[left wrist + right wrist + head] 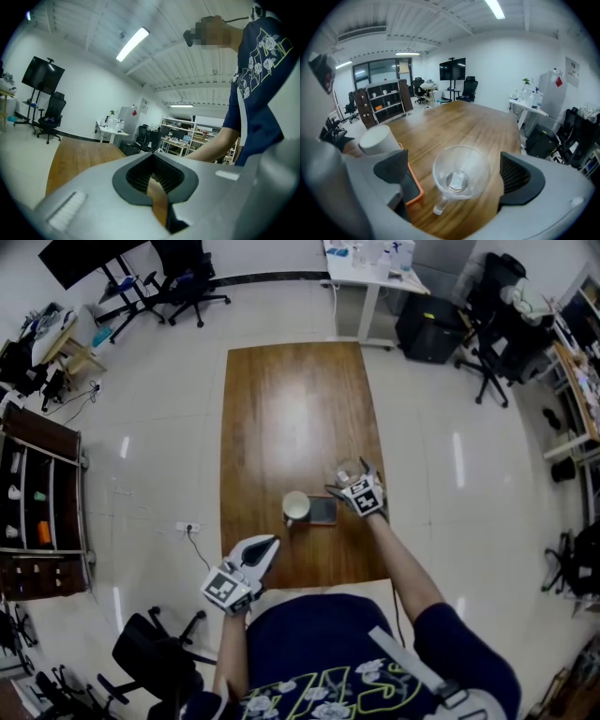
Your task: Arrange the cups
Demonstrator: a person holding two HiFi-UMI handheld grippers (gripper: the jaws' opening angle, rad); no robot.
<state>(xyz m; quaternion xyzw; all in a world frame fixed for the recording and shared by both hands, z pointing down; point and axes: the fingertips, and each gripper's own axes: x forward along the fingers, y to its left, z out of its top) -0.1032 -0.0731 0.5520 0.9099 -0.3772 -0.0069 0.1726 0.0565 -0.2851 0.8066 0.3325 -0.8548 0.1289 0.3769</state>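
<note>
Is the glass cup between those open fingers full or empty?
Empty. The right gripper view looks down into the upright glass cup: its clear bottom shows, with no liquid inside.

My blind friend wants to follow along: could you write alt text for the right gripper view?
A clear glass cup stands on a wooden table between the wide-open jaws of the right gripper, untouched. To its left a white cup sits by a flat orange-edged object; office shelves and chairs lie behind.
</note>
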